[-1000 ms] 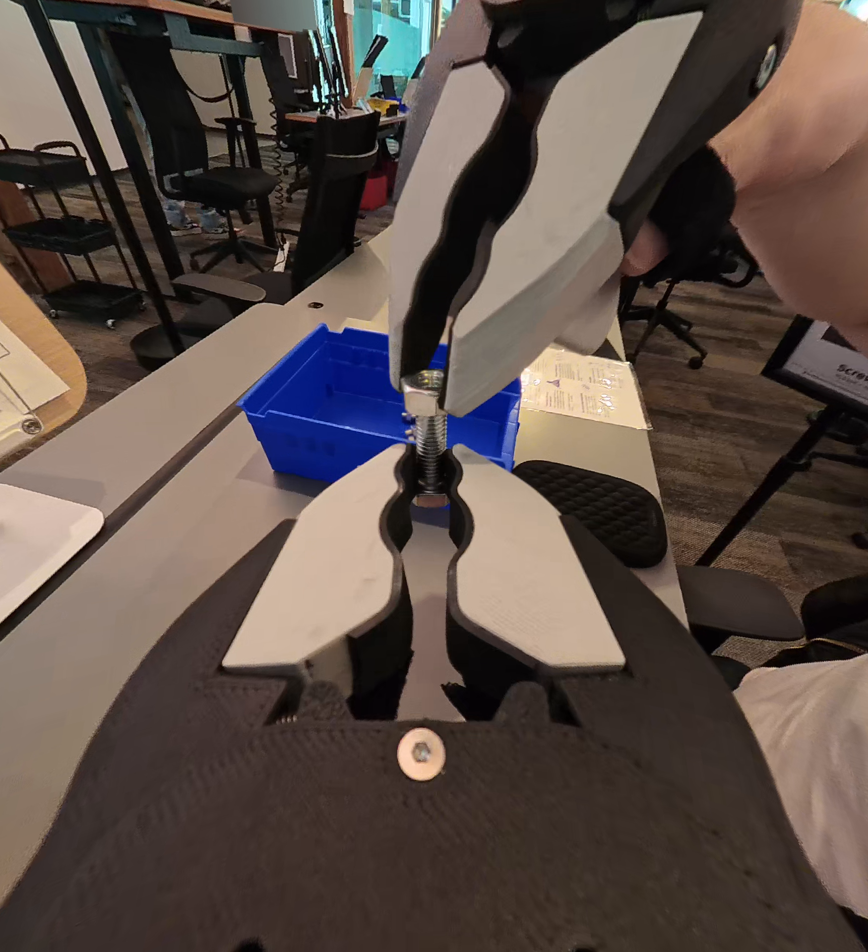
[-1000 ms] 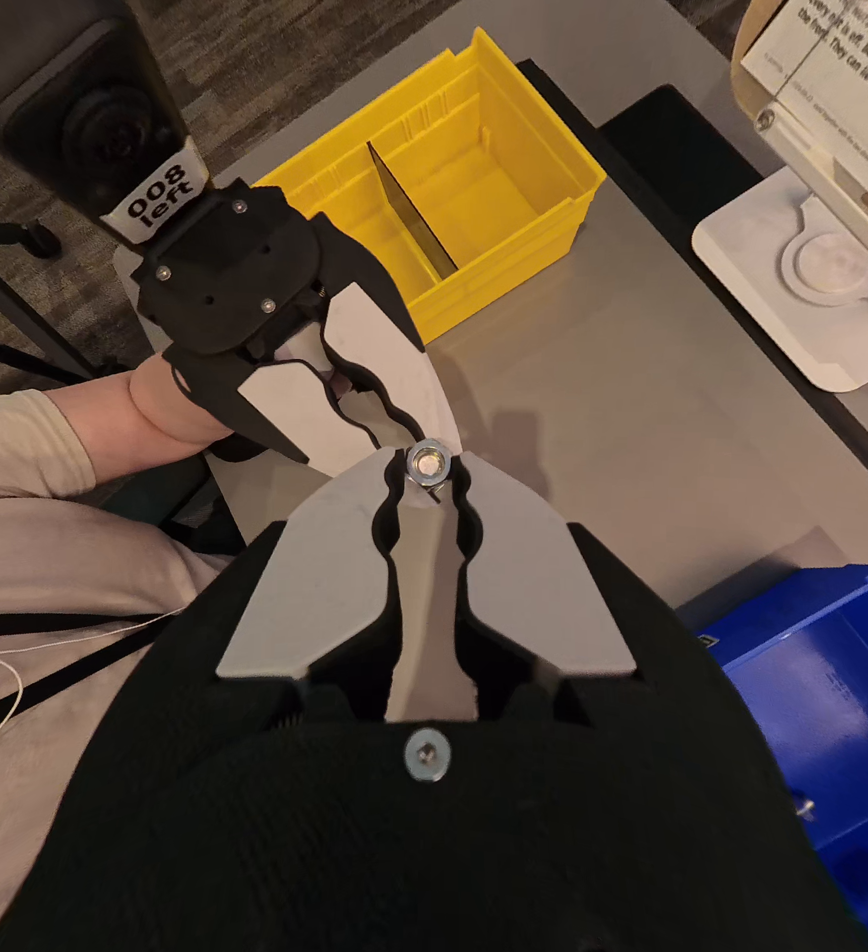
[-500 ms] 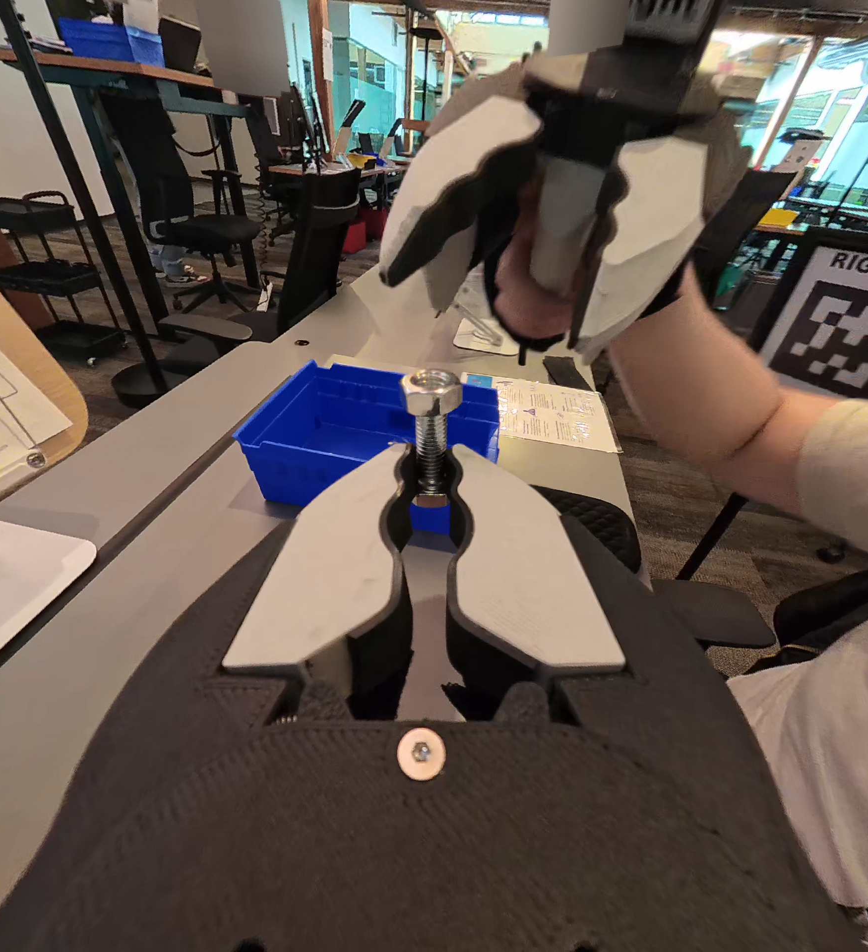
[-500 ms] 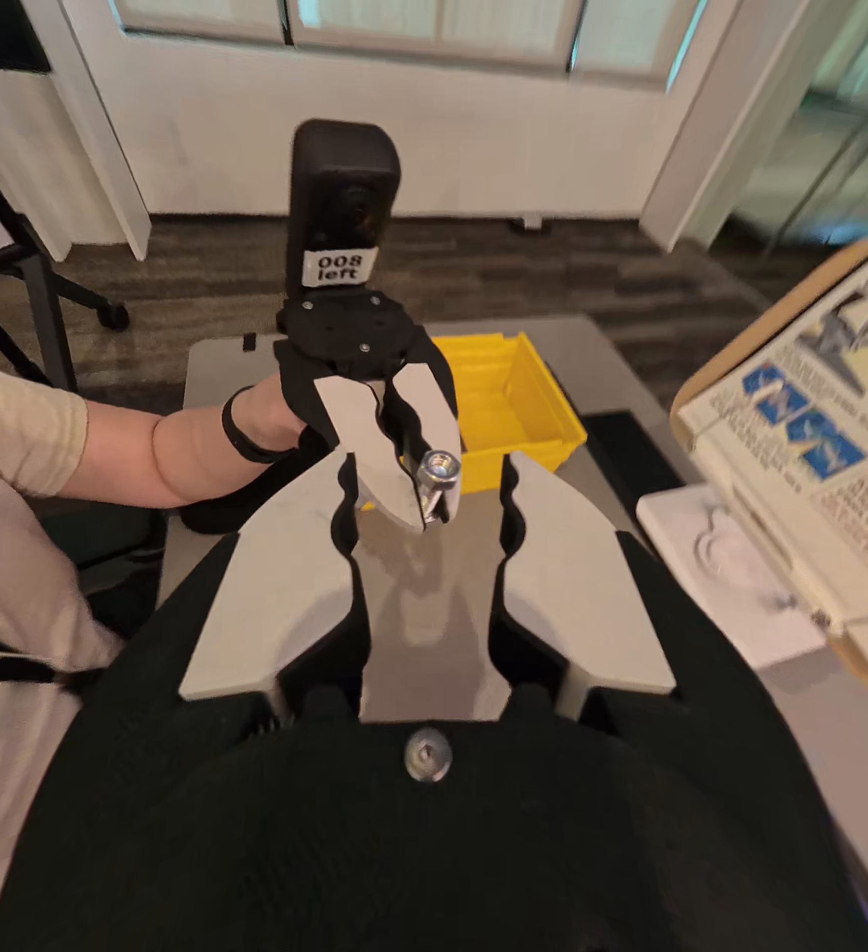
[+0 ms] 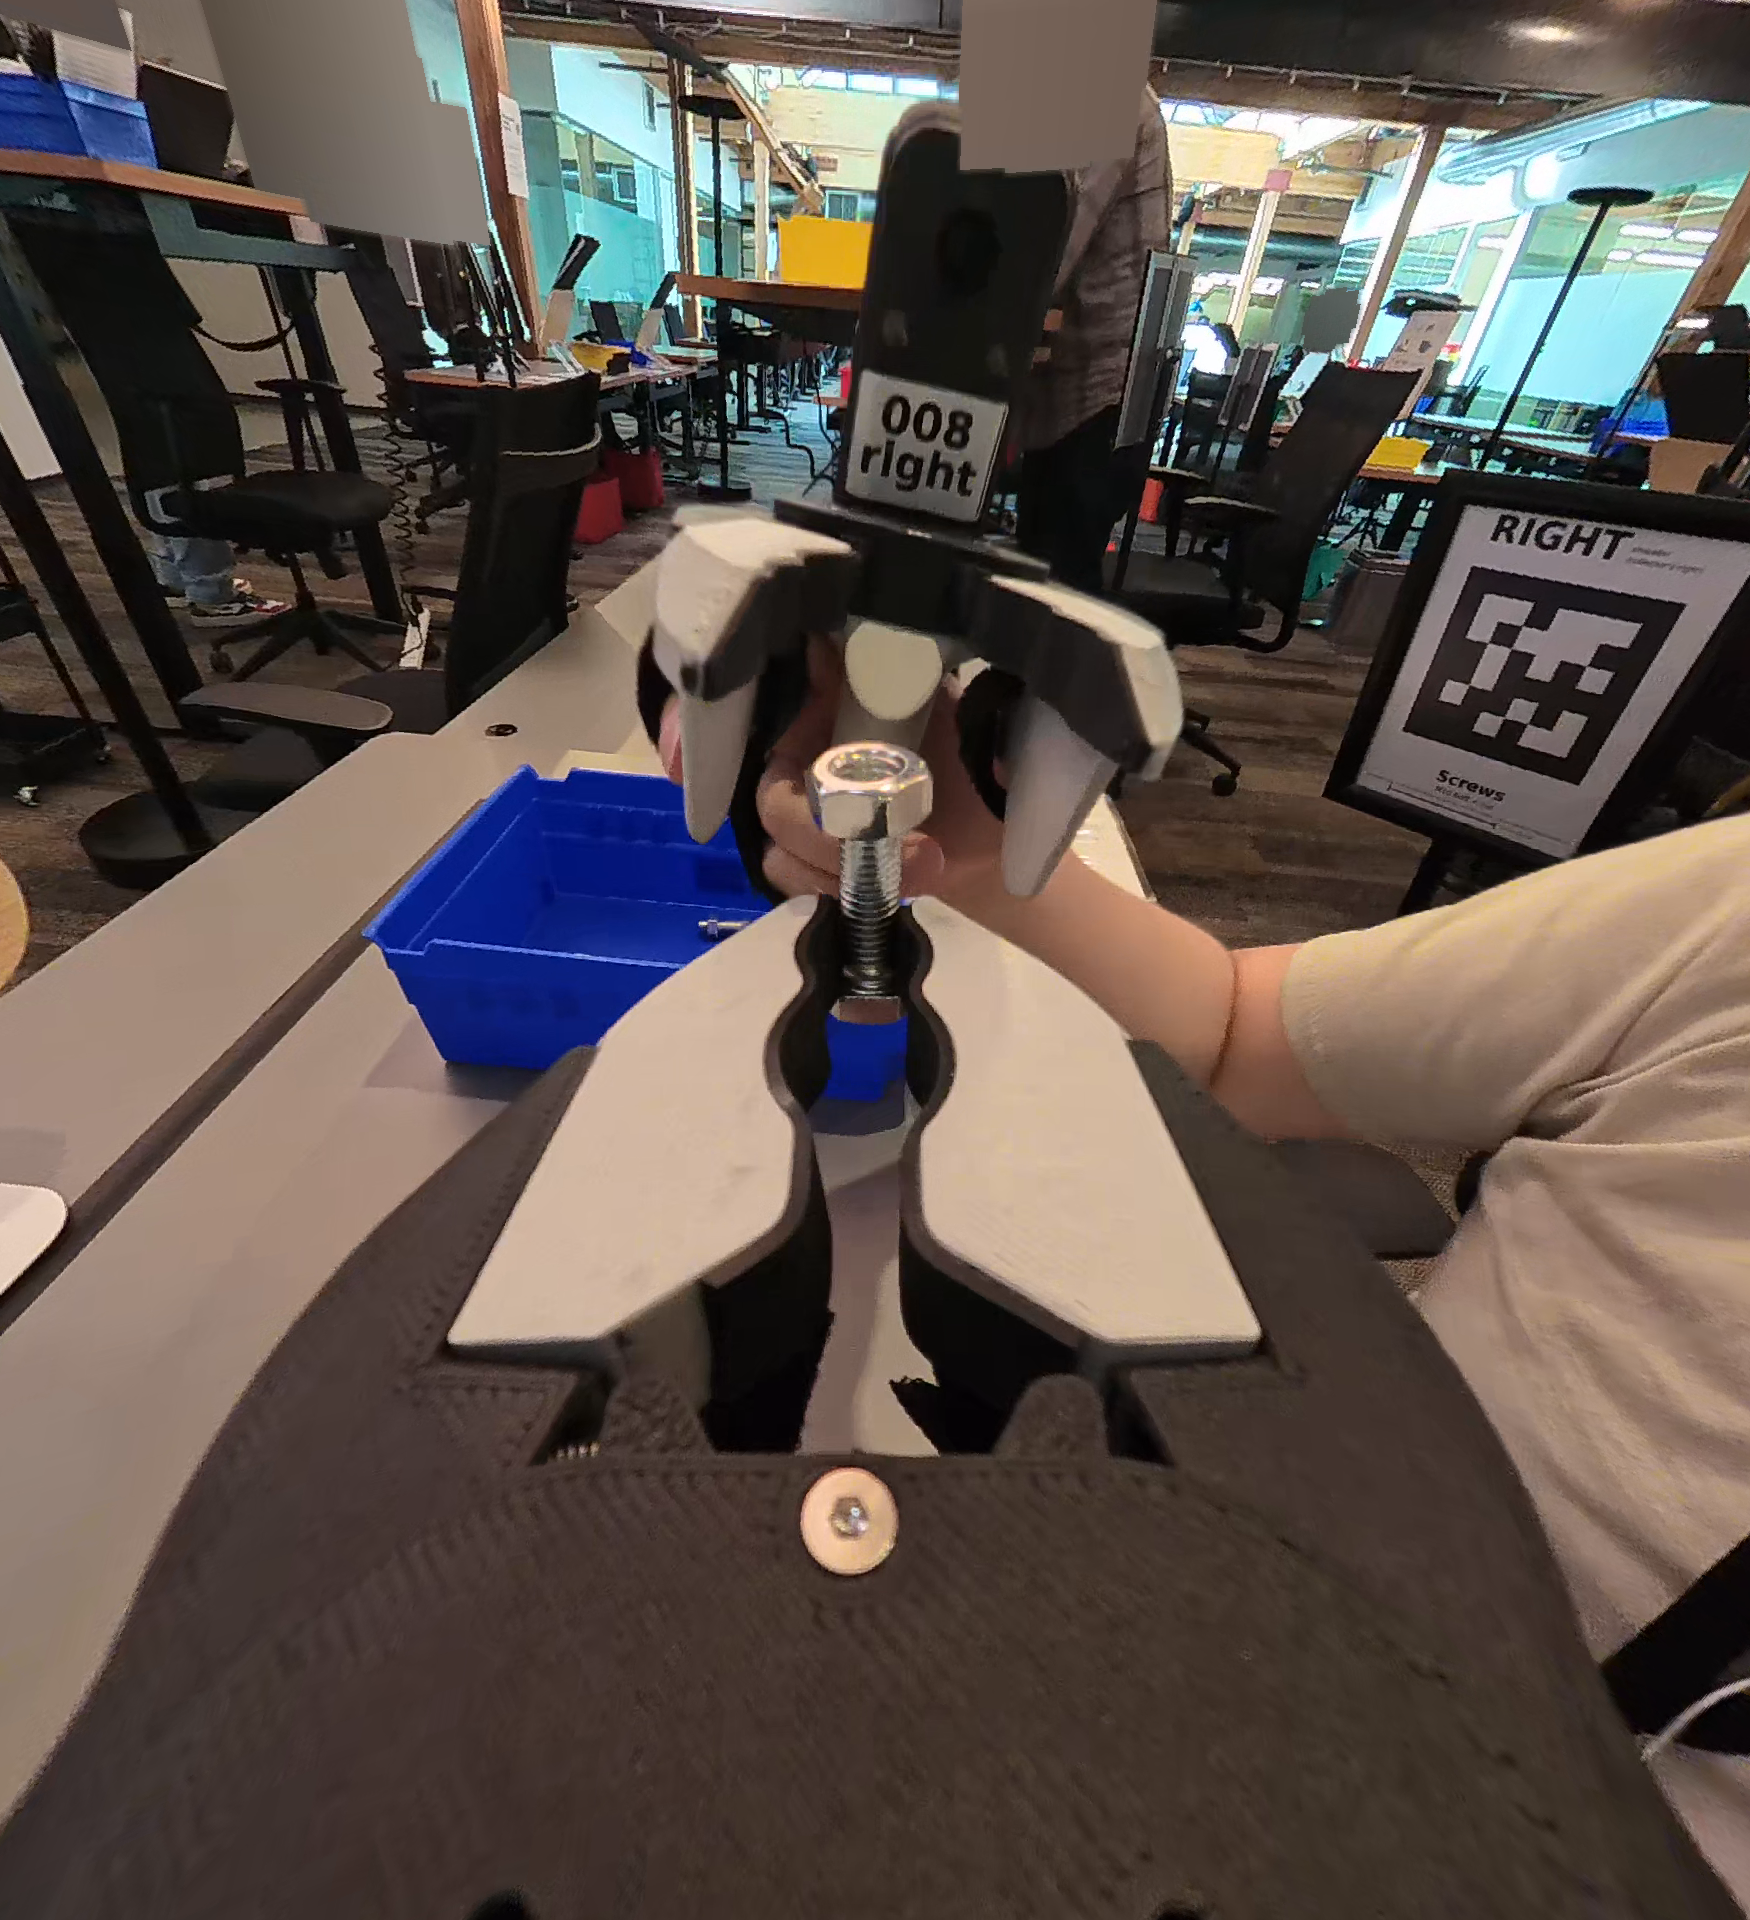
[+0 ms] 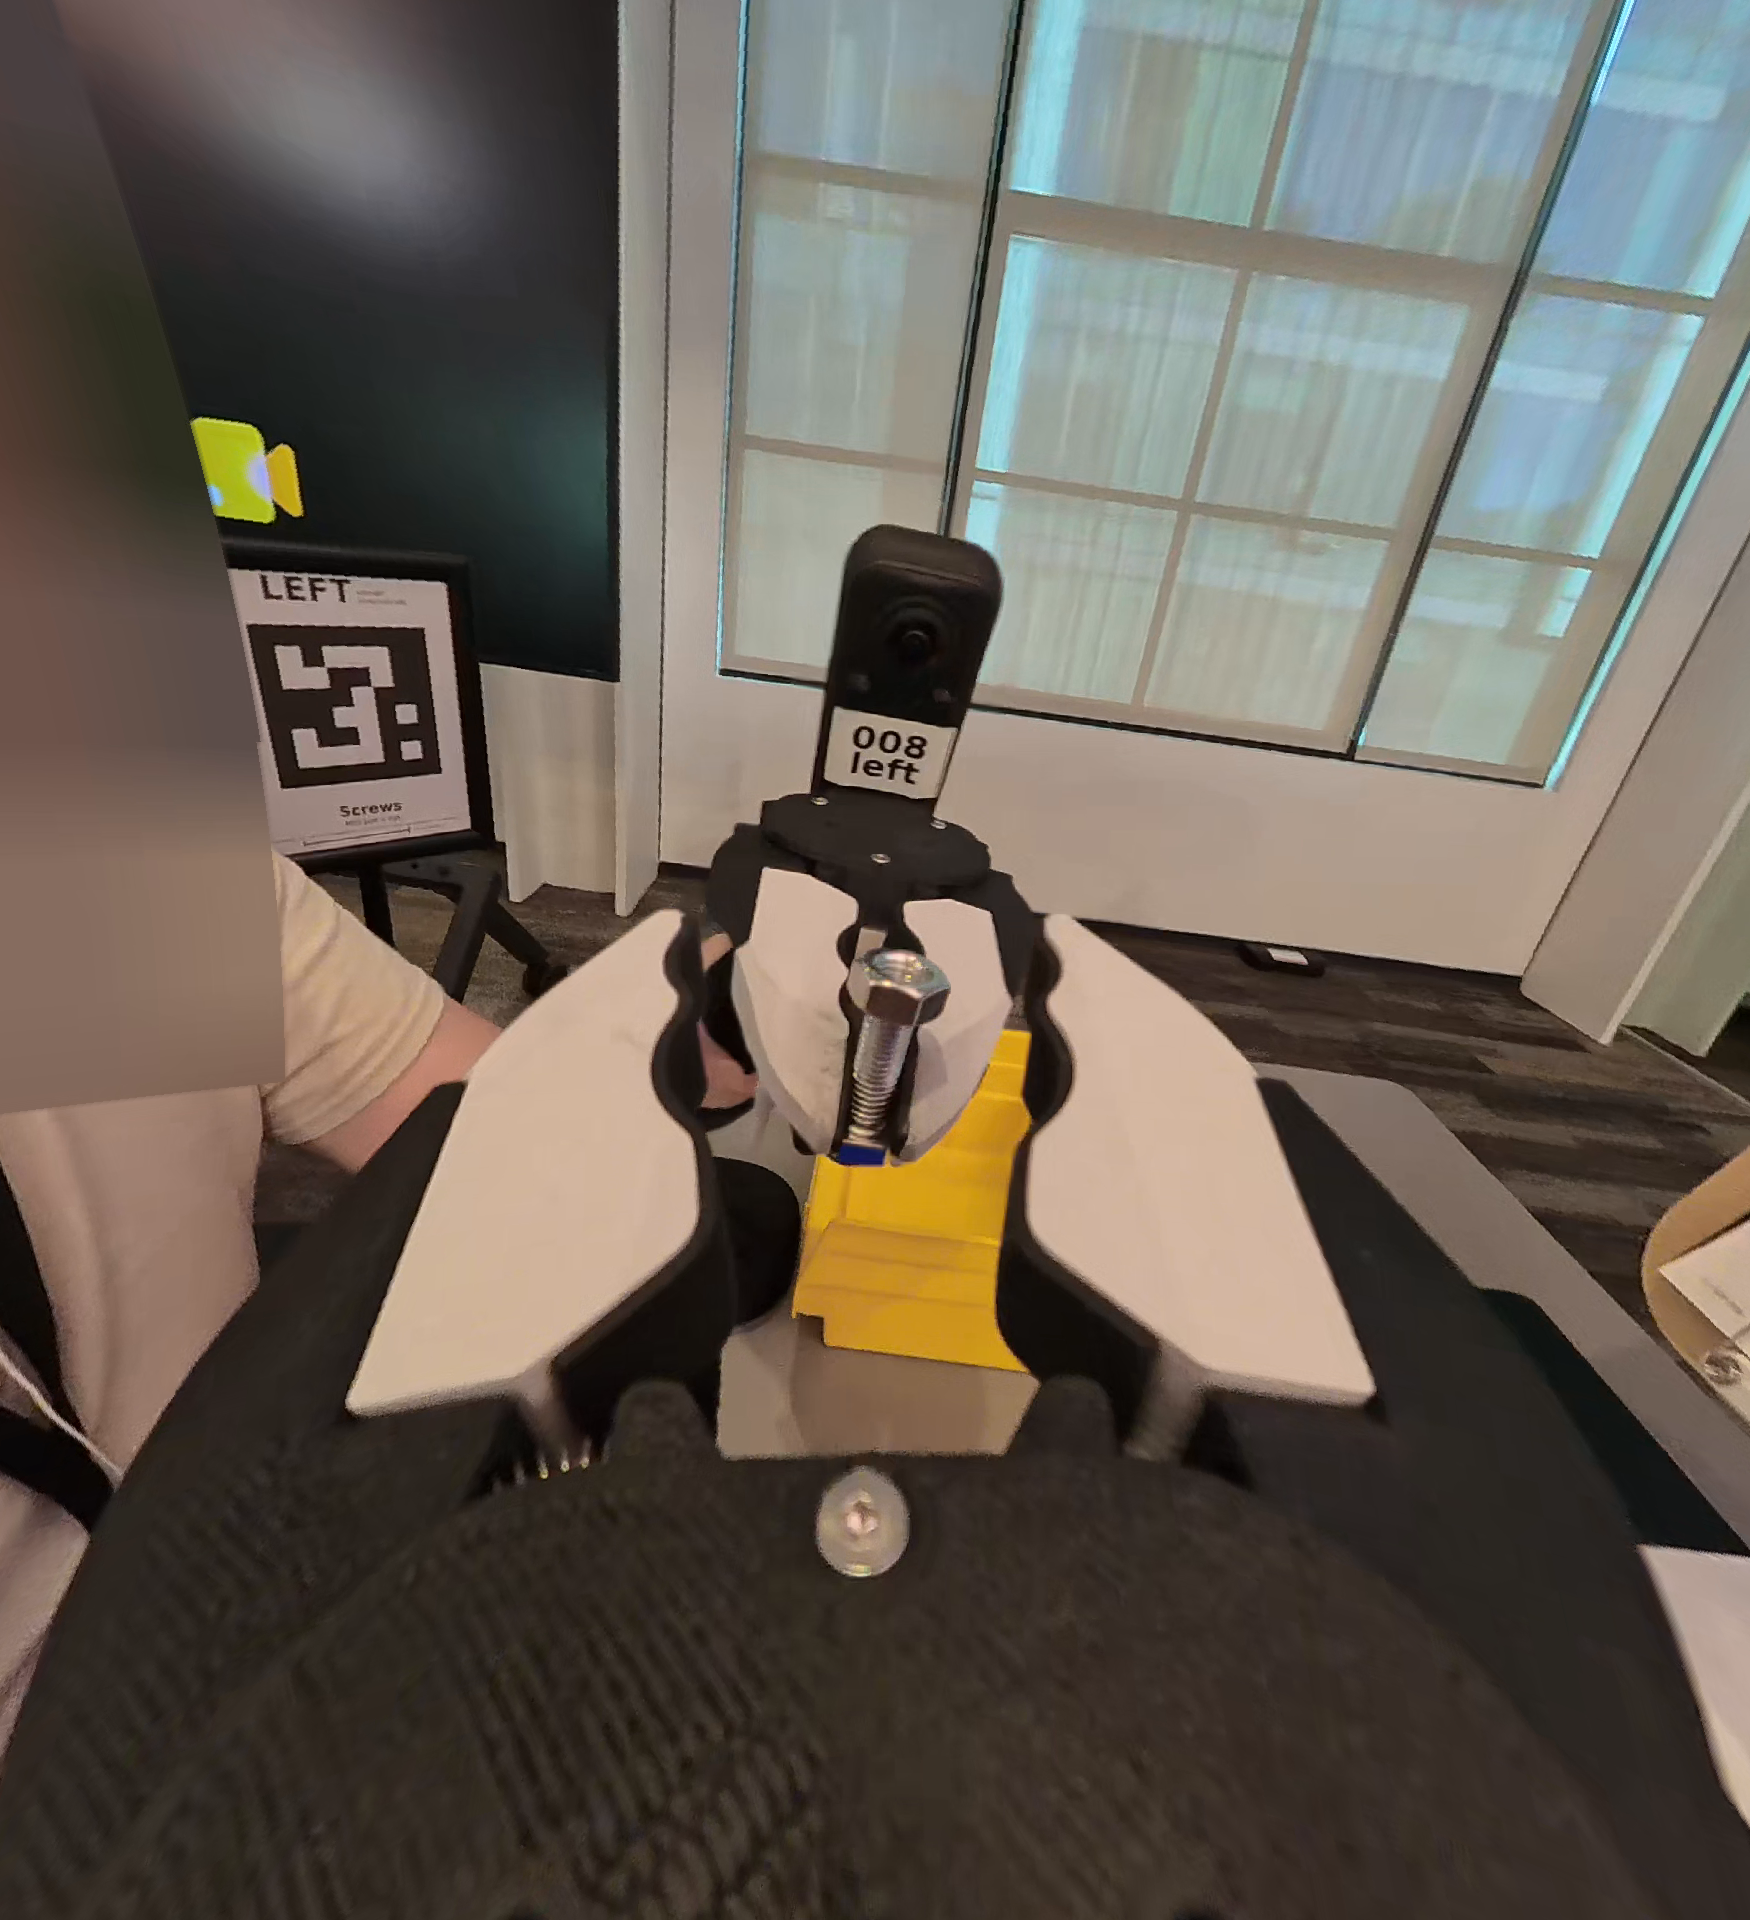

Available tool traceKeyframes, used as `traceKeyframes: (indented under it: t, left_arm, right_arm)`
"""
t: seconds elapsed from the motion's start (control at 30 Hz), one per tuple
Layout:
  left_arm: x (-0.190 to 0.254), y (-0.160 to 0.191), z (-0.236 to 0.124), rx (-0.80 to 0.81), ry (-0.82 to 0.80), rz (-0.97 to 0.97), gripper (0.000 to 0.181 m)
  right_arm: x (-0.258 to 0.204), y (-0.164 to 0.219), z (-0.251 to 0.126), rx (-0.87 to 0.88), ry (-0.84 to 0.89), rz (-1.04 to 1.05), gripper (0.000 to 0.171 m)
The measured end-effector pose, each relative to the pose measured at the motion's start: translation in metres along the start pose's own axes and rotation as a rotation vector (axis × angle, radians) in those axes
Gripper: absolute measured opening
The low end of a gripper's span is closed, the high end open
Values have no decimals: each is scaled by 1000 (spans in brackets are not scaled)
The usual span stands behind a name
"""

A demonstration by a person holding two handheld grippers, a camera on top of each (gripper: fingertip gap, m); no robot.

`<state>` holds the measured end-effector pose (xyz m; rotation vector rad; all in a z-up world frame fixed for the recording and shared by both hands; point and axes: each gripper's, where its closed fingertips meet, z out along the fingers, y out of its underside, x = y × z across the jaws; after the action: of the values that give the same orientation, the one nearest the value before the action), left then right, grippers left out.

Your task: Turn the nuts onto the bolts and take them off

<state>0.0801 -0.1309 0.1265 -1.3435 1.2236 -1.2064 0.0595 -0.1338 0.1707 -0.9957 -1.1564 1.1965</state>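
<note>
My left gripper holds a silver threaded steel bolt upright, its jaws closed on the lower shank. A silver hexagonal steel nut sits at the bolt's top end. My right gripper faces the bolt from just beyond it, jaws spread wide, touching nothing. Behind the bolt, a blue plastic bin rests on the grey table.

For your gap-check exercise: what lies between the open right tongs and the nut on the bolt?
Nothing solid: in the right wrist view the right tongs stand open, apart from the nut atop the bolt.
</note>
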Motion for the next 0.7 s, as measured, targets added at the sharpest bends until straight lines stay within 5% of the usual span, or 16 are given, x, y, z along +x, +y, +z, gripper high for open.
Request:
traceKeyframes:
  t: [0.7]
  left_arm:
    - [-8,8,6,-18,1,-18,9]
  right_arm:
    - [-5,18,1,-17,-82,43,61]
